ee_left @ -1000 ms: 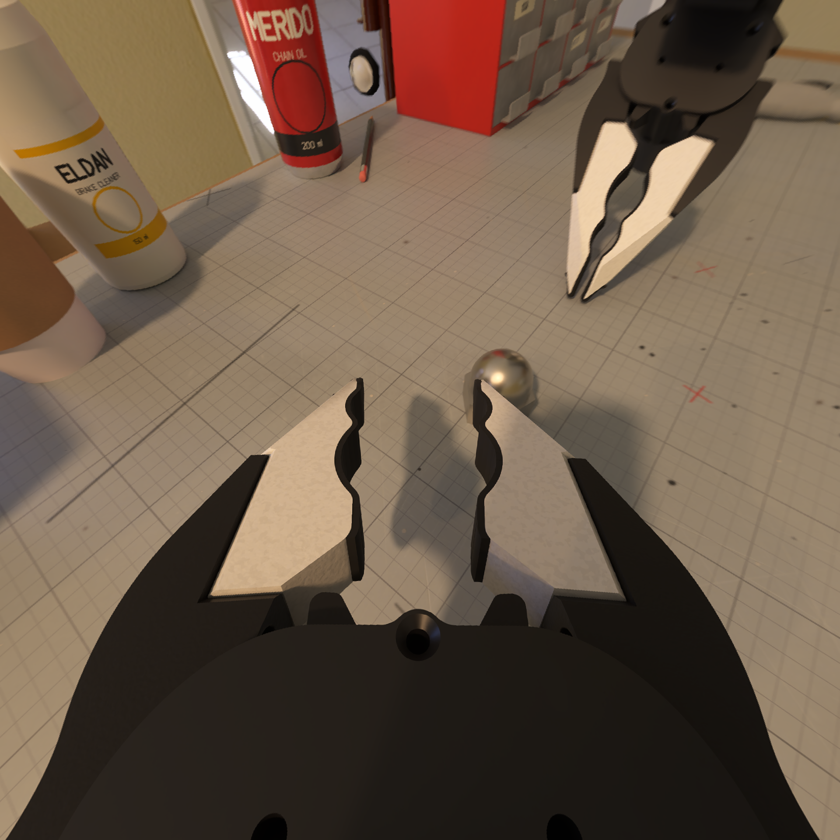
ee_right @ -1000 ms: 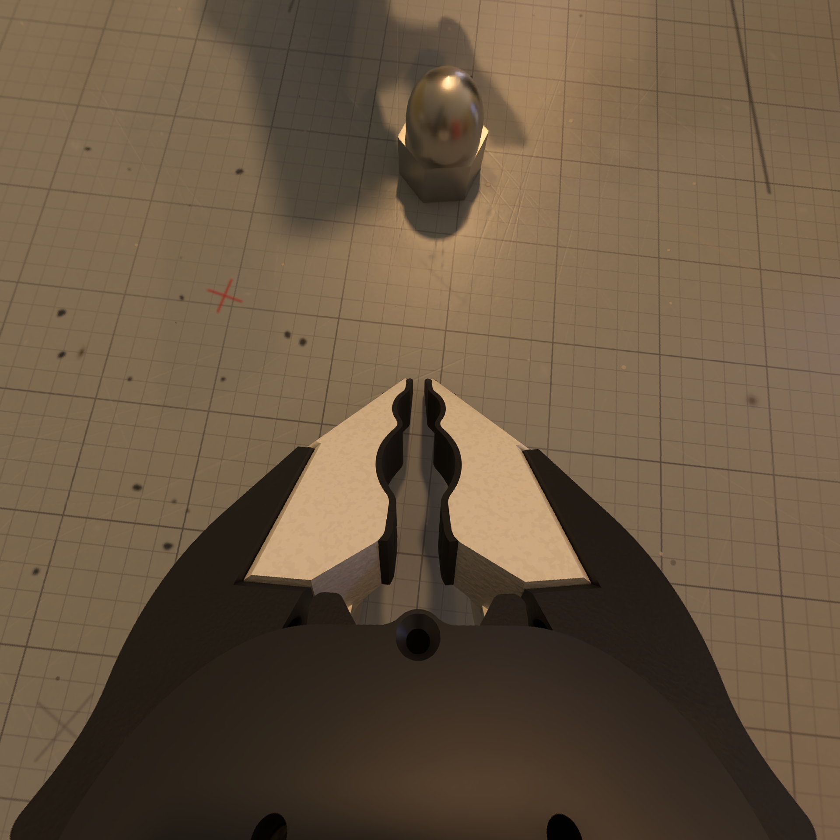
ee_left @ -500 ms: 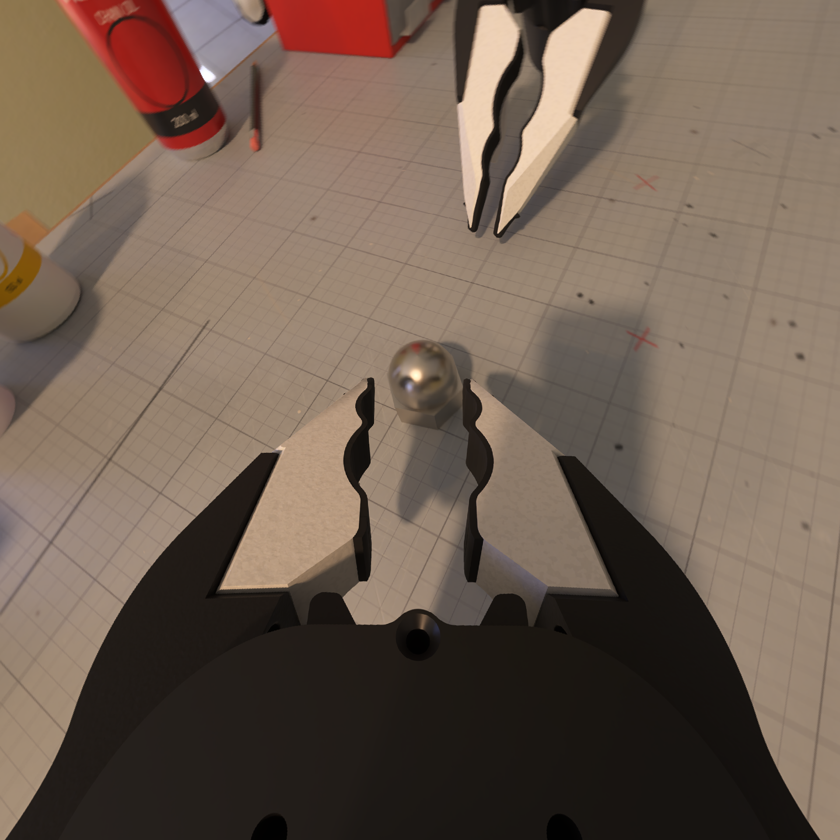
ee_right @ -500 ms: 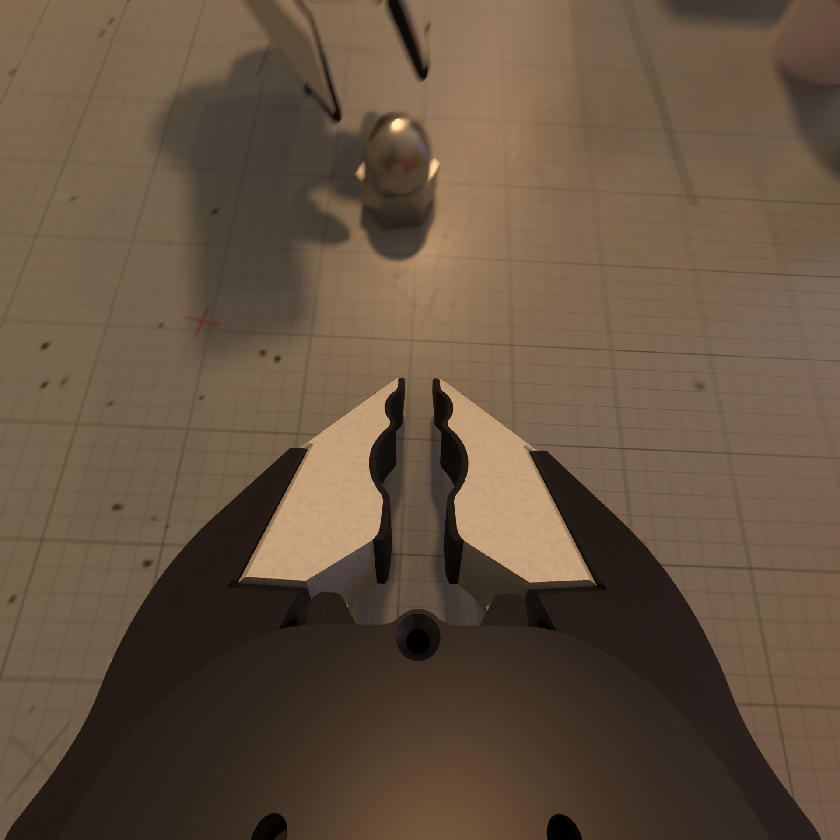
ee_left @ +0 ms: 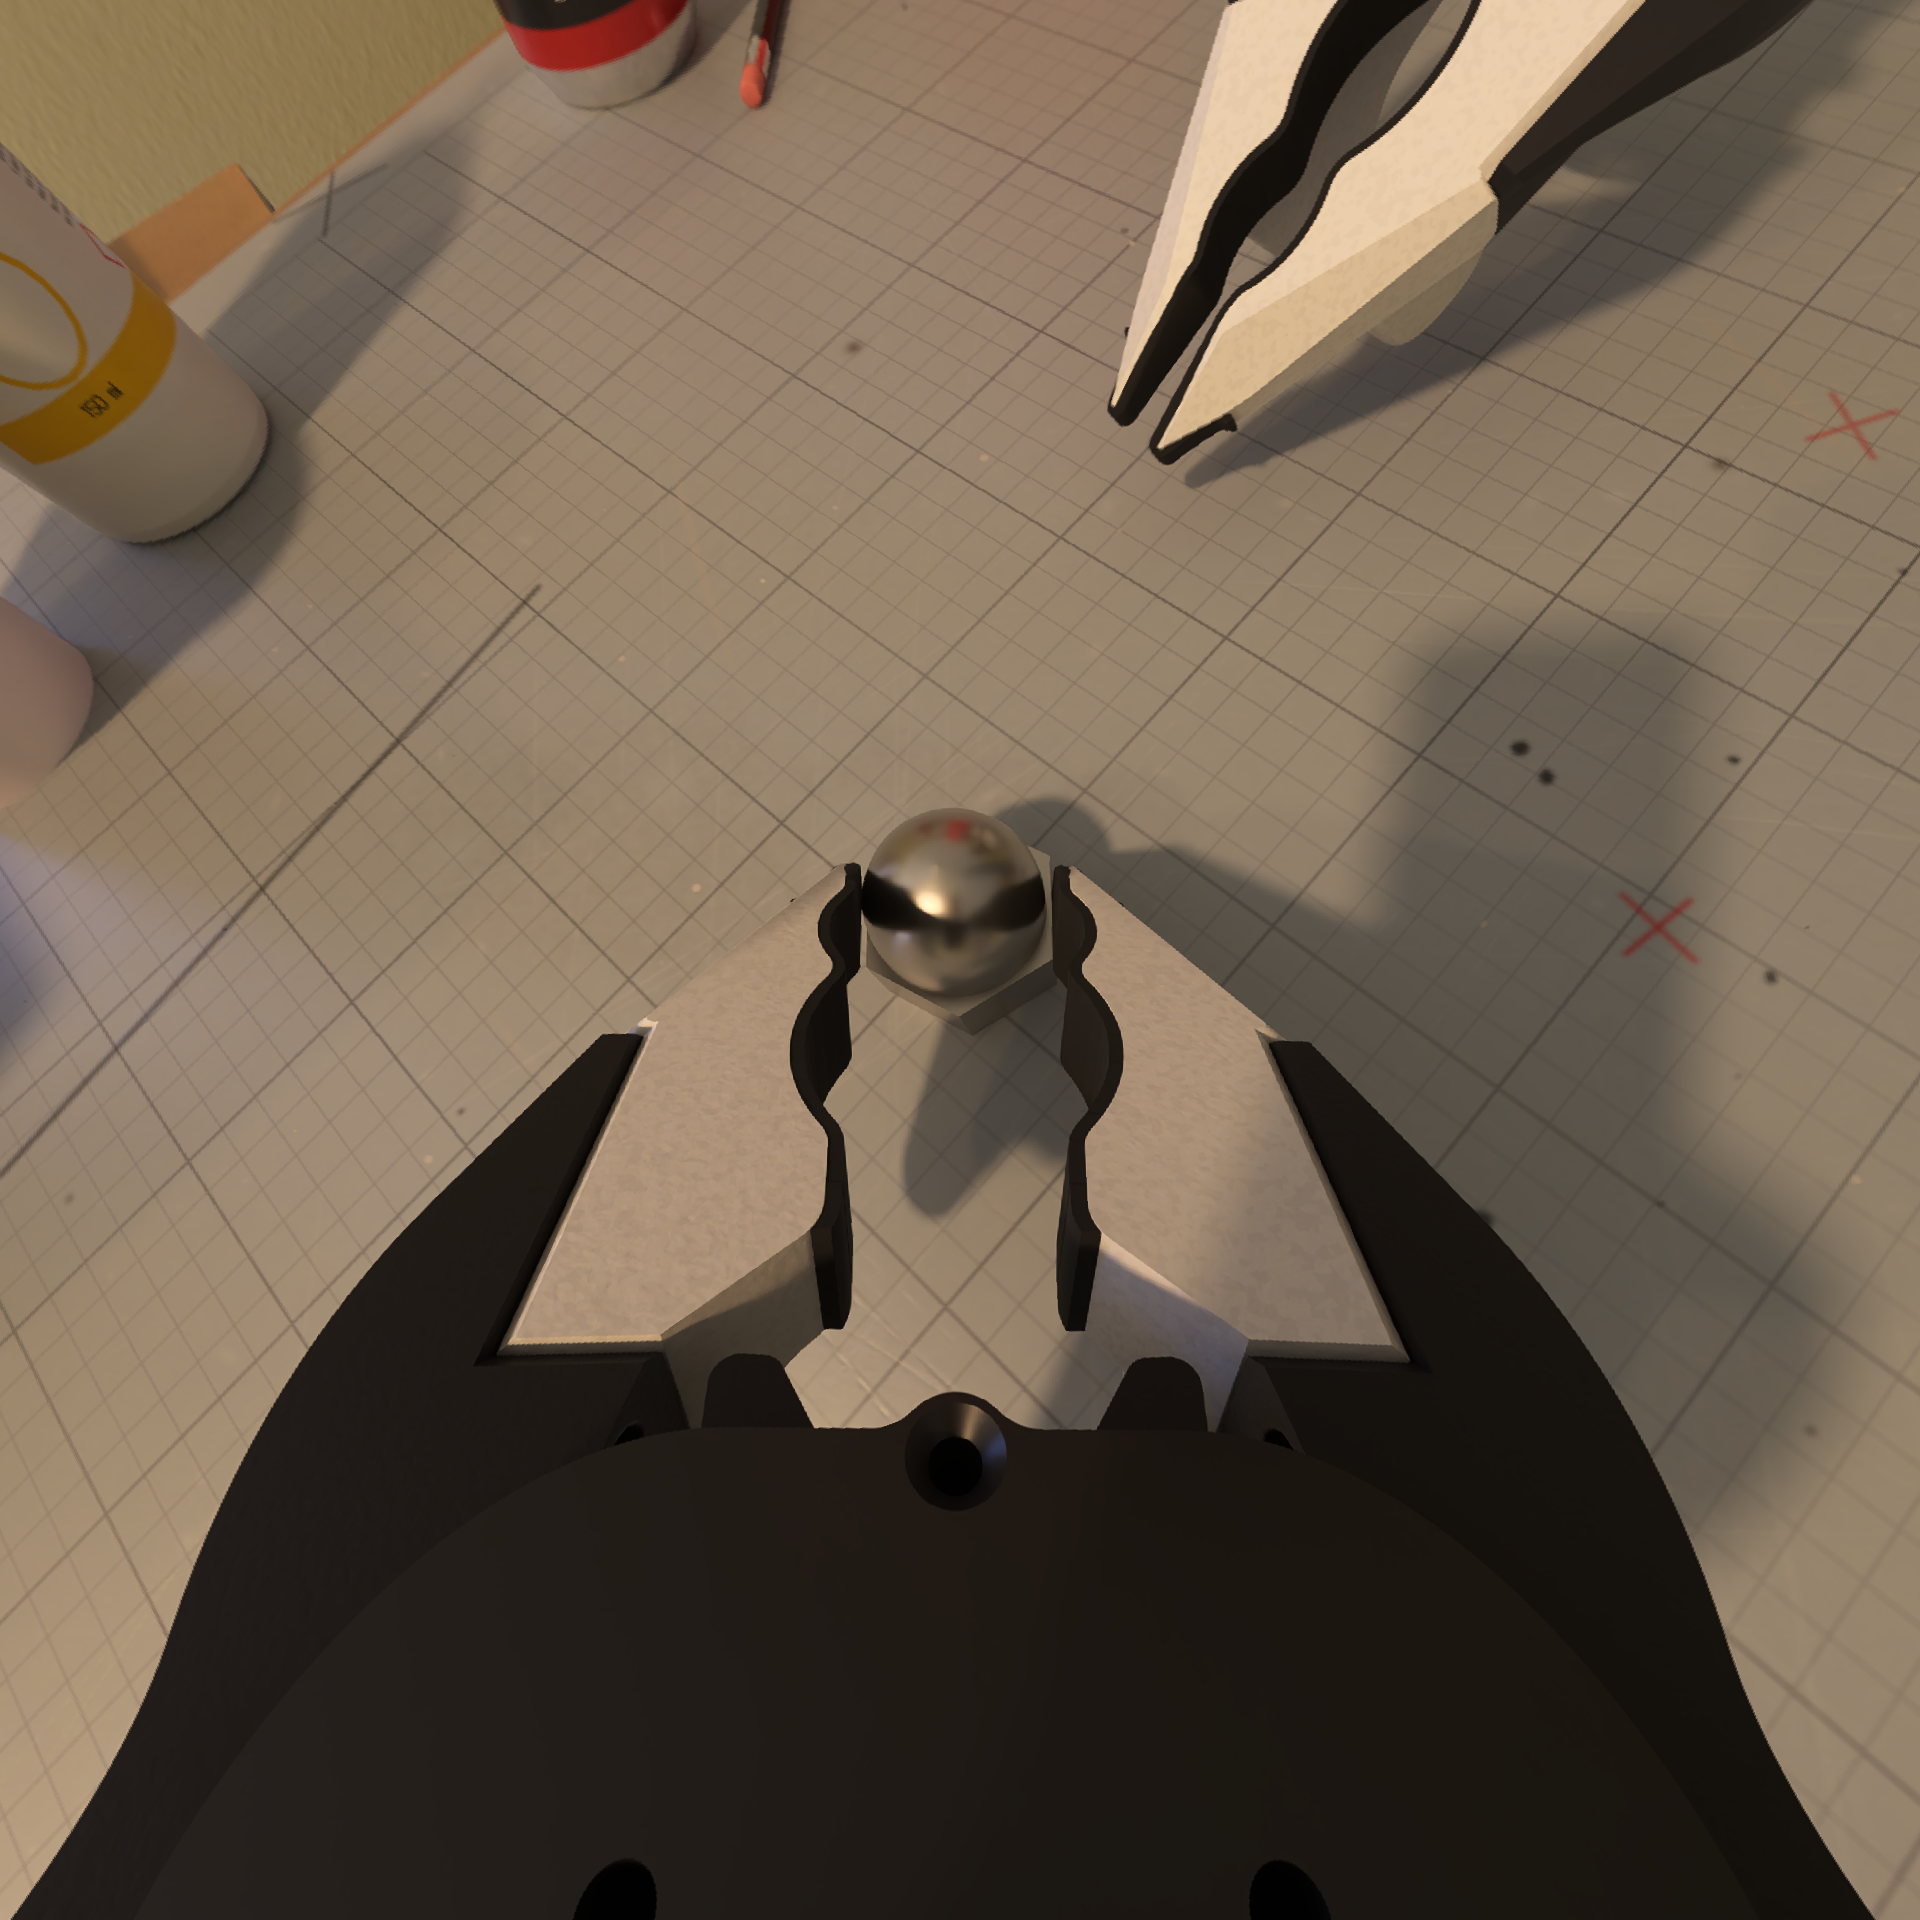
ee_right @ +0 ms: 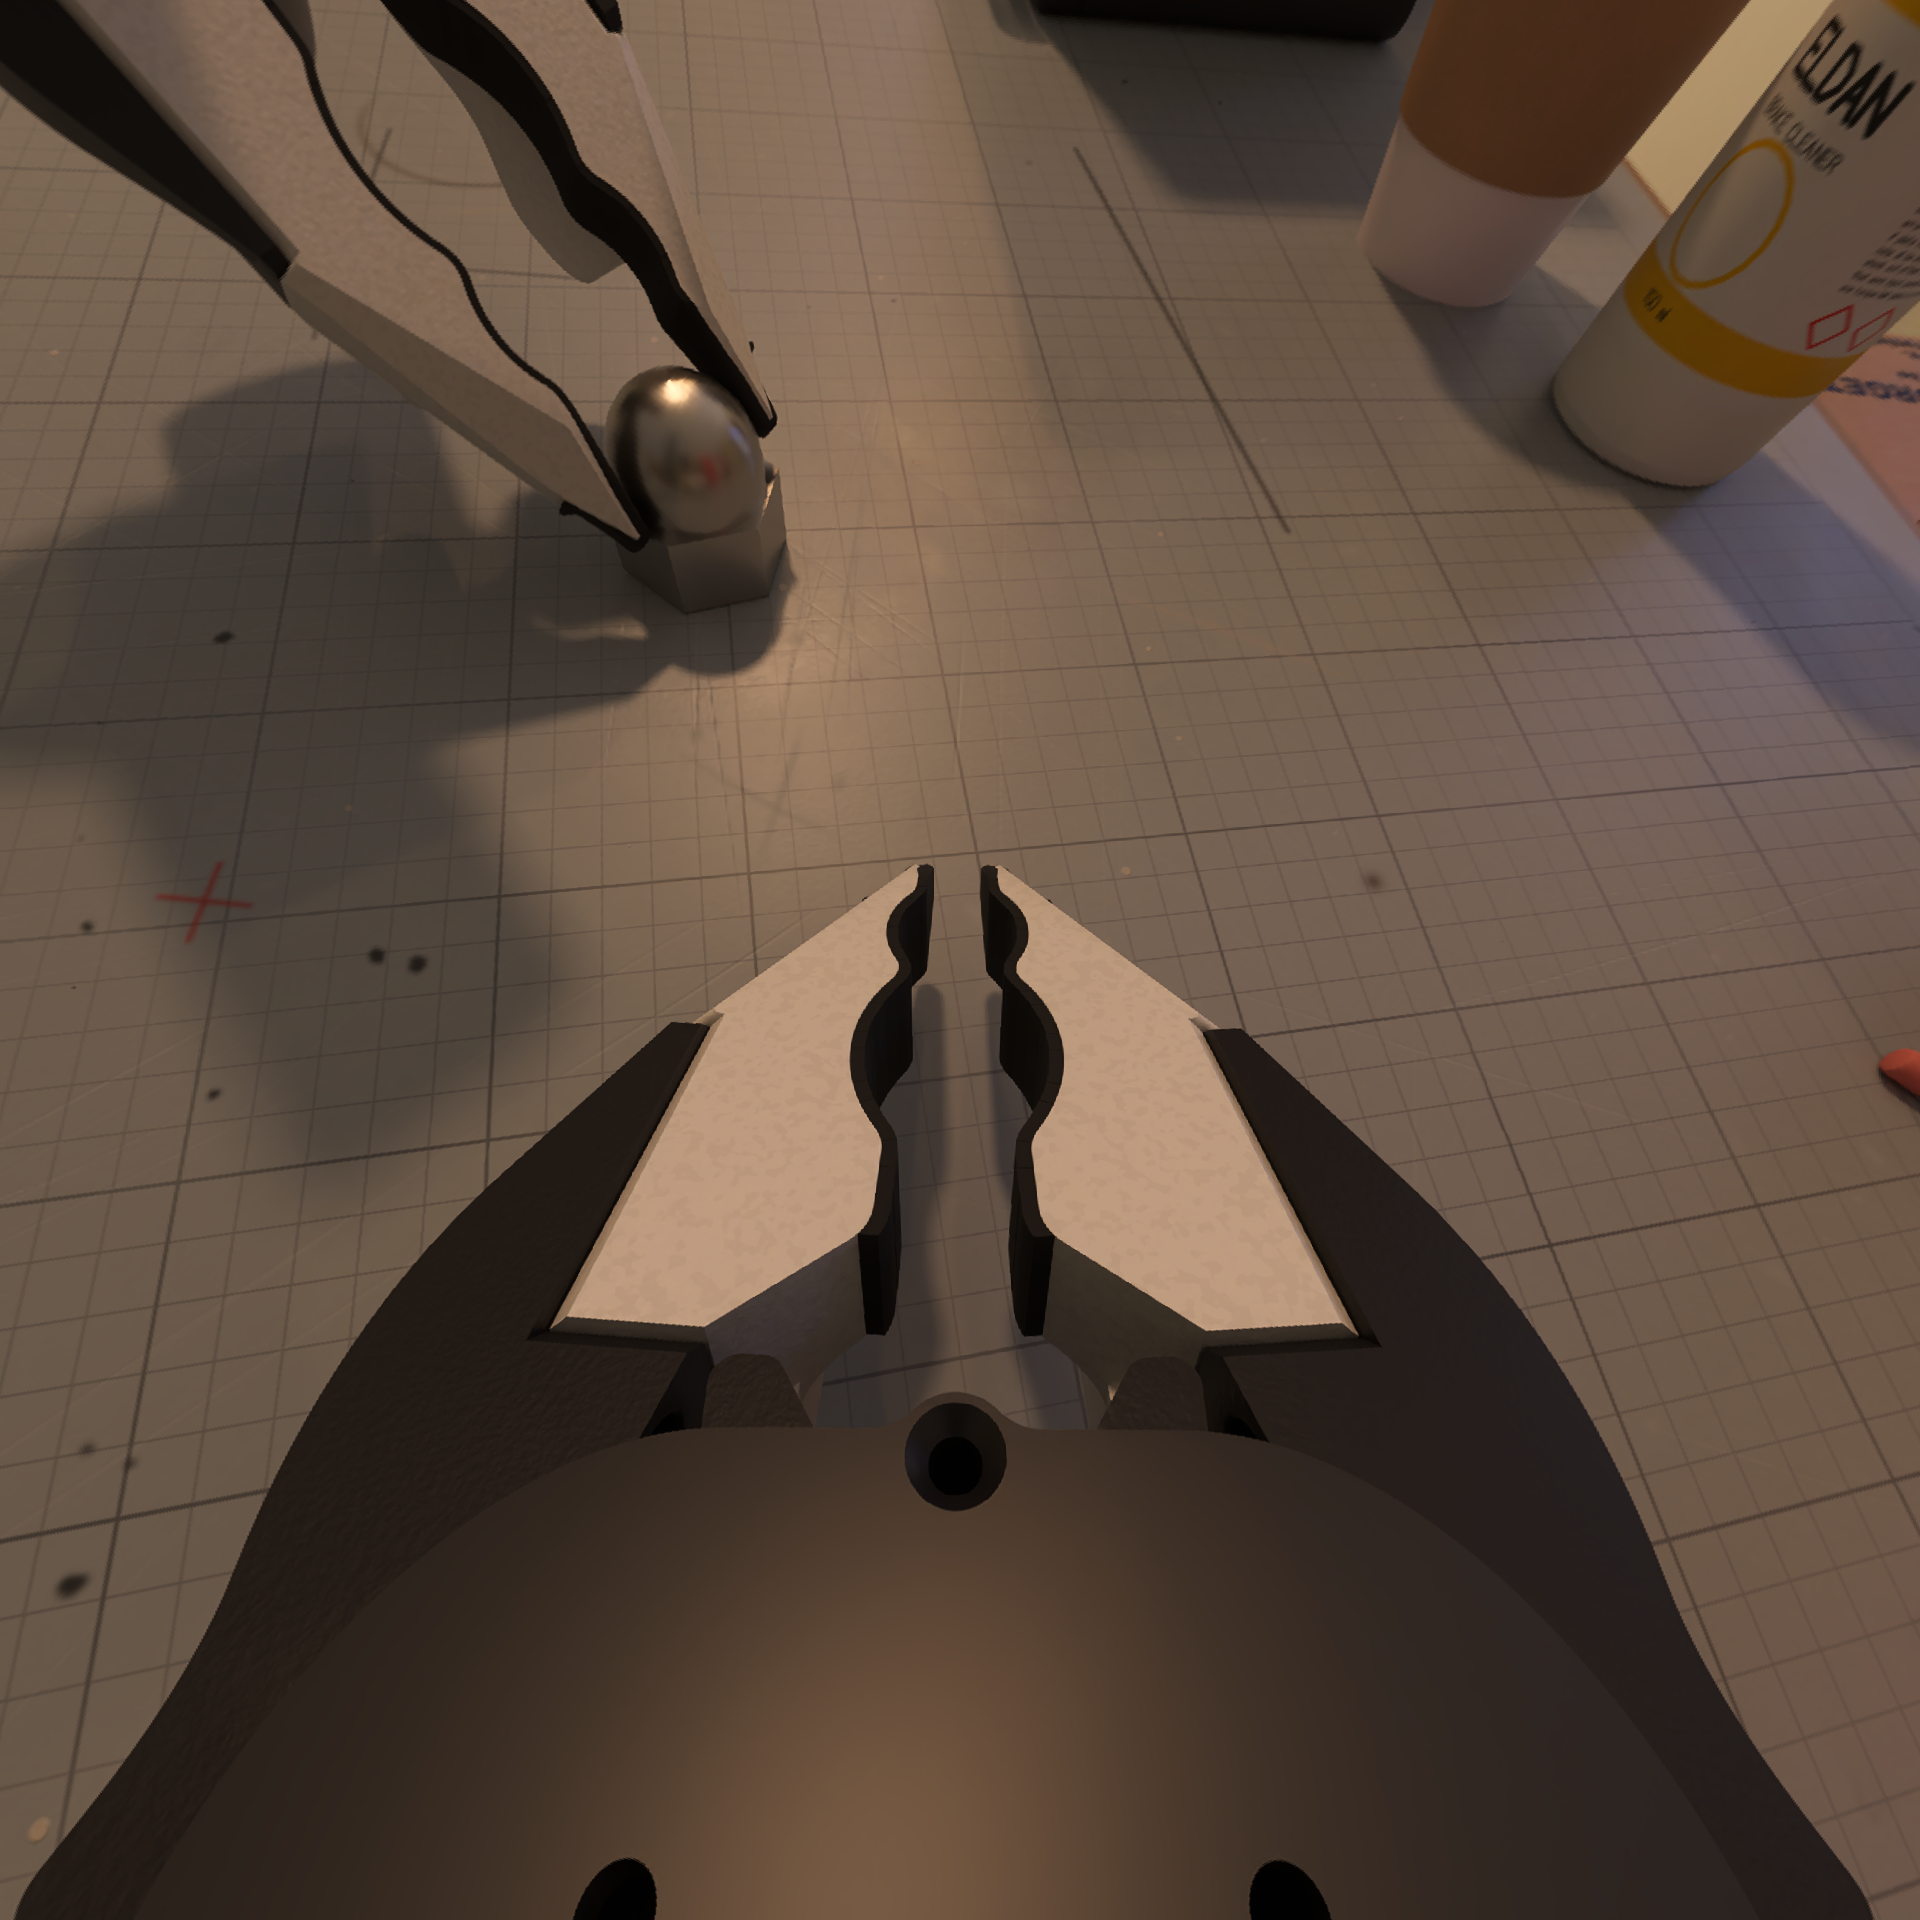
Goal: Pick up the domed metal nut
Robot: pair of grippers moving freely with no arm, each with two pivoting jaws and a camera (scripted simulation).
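while the domed metal nut [ee_left: 952, 921] stands upright on the gridded desk [ee_left: 727, 582], hex base down and dome up, the left tool [ee_left: 954, 894] straddles it, one fingertip on each side of the dome. the jaws are spread and appear to sit at or just off the dome's flanks; whether they actually touch it cannot be told, and no grip is confirmed, as the nut rests on the desk.

from the right wrist view the same nut [ee_right: 694, 488] lies far and to the left, framed by the left tool's fingertips, which reach down onto the dome rather than the hex base. the right tool [ee_right: 956, 883] is well apart from it, its jaws nearly together with a narrow gap, holding nothing.

judgement: the left tool is clearly the nearer and is aligned for closure. the nut's axis is vertical, so the squeeze falls across it. risk: on the rounded, polished dome the nut may slip downward out of the fingertips; a lower hold on the hex flats looks more secure.
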